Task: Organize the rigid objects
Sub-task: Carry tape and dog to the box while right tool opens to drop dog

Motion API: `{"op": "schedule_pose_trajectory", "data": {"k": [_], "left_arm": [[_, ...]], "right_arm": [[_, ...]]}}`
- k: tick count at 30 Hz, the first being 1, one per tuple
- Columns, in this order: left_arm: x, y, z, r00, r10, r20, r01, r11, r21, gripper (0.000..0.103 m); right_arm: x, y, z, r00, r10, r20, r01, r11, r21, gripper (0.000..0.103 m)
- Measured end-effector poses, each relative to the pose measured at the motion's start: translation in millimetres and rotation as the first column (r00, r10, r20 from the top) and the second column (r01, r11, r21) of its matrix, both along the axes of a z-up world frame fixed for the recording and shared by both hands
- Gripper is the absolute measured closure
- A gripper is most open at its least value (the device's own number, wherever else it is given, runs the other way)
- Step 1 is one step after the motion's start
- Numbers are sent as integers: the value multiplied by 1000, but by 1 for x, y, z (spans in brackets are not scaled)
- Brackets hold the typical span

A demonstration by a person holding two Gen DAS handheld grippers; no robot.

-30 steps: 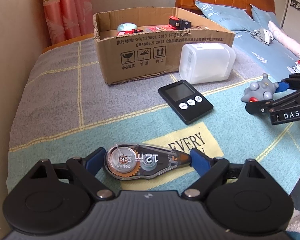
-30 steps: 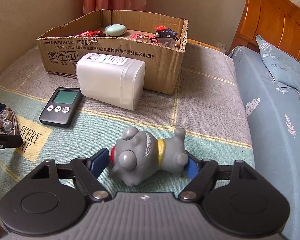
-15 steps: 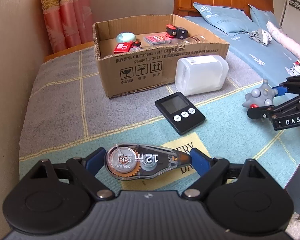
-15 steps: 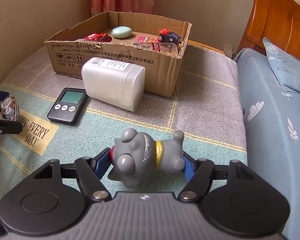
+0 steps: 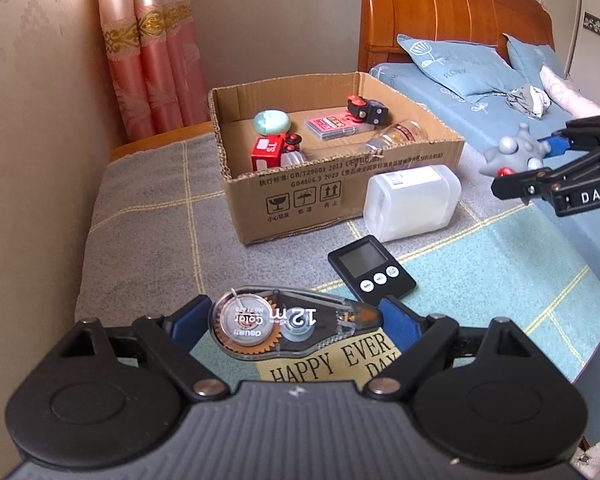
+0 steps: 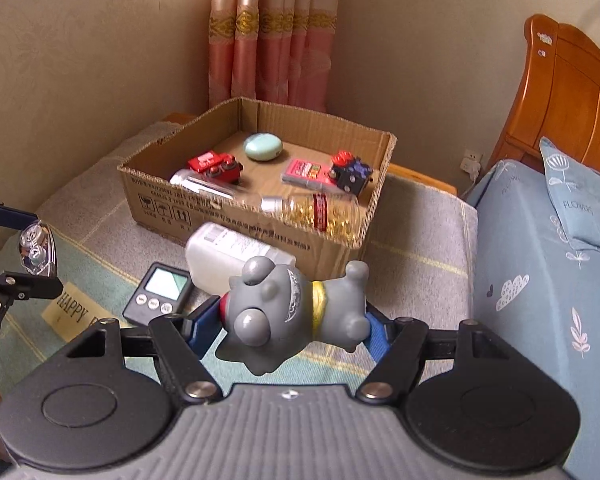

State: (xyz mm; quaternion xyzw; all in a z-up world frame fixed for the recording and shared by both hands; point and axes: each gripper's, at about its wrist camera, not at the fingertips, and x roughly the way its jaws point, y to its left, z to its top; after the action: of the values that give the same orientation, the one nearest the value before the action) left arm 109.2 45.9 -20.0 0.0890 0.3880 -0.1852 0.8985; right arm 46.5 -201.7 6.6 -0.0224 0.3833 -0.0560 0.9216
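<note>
clear tape dispenser (image 5: 292, 322) crosswise – tip right

Soft, even daylight, faint shadows, strong fisheye bending with dark corners, slight motion blur.

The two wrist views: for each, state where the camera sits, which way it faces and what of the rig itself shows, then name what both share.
Left wrist: on the left gripper, looking down across the bed at the cardboard box; its fingers clamp a correction tape.
Right wrist: on the right gripper, facing the same box; its fingers clamp a grey toy dog.
Shared: box, white container, black timer, each other's gripper.
</note>
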Motion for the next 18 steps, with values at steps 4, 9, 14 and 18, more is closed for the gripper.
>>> {"op": "schedule_pose_trajectory", "data": {"k": [4, 9, 14, 18], "left_arm": [[3, 8, 8, 999, 36, 15, -36, 999, -9, 14], [6, 16, 16, 996, 79, 34, -79, 997, -18, 14], [8, 20, 22, 992, 113, 51, -112, 994, -11, 14], [9, 24, 26, 989, 132, 62, -132, 991, -9, 14]], "right_arm": [[25, -1, 18, 998, 41, 38, -40, 999, -10, 27], [66, -1, 27, 996, 84, 40, -84, 996, -5, 27], [109, 2, 32, 994, 101, 43, -100, 995, -15, 27], [136, 2, 31, 994, 104, 35, -103, 995, -16, 27]]}}
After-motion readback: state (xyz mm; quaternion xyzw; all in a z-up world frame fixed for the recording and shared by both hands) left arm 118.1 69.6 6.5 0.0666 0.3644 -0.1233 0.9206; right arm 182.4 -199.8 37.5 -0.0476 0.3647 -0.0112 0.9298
